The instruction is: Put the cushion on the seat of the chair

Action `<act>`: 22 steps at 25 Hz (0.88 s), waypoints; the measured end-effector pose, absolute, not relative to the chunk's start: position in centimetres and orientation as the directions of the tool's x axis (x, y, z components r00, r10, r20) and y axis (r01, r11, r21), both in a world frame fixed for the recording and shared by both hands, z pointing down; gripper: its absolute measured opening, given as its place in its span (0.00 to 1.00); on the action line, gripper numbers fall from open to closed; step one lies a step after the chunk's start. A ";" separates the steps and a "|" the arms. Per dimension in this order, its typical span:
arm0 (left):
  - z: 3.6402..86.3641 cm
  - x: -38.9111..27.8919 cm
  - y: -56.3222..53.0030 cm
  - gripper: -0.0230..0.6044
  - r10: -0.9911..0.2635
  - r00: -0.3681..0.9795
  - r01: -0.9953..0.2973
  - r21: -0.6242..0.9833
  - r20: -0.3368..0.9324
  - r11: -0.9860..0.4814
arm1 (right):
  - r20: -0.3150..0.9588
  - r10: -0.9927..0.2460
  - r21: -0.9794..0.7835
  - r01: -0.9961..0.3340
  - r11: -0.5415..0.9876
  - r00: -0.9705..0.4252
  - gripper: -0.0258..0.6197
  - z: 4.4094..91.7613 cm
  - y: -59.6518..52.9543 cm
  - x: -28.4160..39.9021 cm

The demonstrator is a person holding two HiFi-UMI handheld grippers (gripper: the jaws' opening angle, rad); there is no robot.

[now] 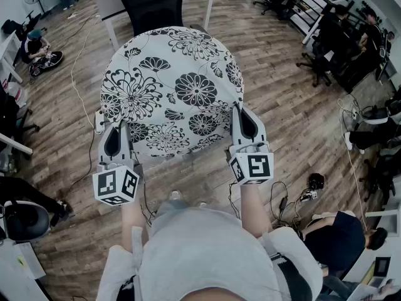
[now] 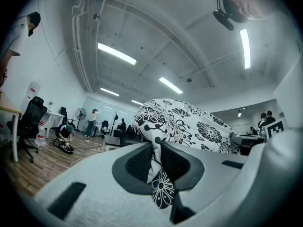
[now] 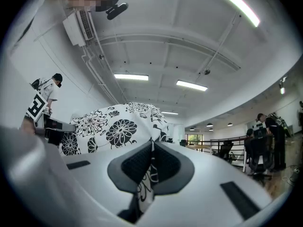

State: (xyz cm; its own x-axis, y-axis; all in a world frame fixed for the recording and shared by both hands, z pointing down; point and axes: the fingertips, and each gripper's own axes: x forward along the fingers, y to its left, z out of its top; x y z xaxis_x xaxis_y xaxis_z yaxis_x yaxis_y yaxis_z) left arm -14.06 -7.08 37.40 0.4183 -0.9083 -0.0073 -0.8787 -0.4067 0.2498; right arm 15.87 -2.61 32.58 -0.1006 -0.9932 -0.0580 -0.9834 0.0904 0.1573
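Above the wooden floor, we are holding the flowered cushion up, our left gripper and right gripper each clamping its near edge, the black chair beyond it.

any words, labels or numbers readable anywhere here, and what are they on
None can be read in any view.
Black-and-white marker cube on the left gripper: coded squares, not letters.
Matching cube on the right gripper: the same.
The round white cushion with black flower print: flowers only, no label showing.
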 end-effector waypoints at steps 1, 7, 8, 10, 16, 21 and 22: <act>37.5 -14.0 -7.2 0.09 -0.908 0.419 -0.878 0.250 -0.008 -0.408 | -0.059 -0.993 0.157 -0.984 0.088 -0.099 0.06 32.7 -2.7 15.9; 37.7 -14.0 -7.5 0.09 -0.904 0.427 -0.875 0.248 -0.012 -0.416 | -0.066 -0.994 0.159 -0.984 0.076 -0.088 0.06 32.8 -2.7 15.9; 37.7 -14.0 -7.6 0.09 -0.903 0.429 -0.874 0.247 -0.014 -0.419 | -0.069 -0.994 0.160 -0.984 0.074 -0.086 0.06 32.8 -2.7 15.9; 37.7 -14.0 -7.7 0.09 -0.901 0.433 -0.872 0.244 -0.020 -0.424 | -0.074 -0.994 0.161 -0.985 0.068 -0.081 0.06 32.9 -2.7 15.9; 38.2 -13.7 -8.2 0.09 -0.896 0.443 -0.868 0.241 -0.023 -0.435 | -0.088 -0.993 0.132 -0.989 0.060 -0.072 0.06 33.4 -2.9 16.2; 37.5 -13.8 -8.3 0.09 -0.882 0.471 -0.857 0.223 -0.029 -0.465 | -0.100 -0.994 0.118 -0.992 0.036 -0.048 0.06 33.2 -2.4 15.9; 37.4 -13.9 -8.4 0.09 -0.881 0.472 -0.857 0.222 -0.023 -0.465 | -0.094 -0.994 0.116 -0.993 0.038 -0.049 0.06 33.1 -2.3 15.7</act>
State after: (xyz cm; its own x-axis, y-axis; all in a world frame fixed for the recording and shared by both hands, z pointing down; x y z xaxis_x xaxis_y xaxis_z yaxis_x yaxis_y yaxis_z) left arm -13.87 -8.36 37.41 0.4719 -0.8814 -0.0227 -0.8572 -0.4647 0.2219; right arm 15.73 -2.33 33.14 -0.0486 -0.9944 -0.0937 -0.9926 0.0376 0.1157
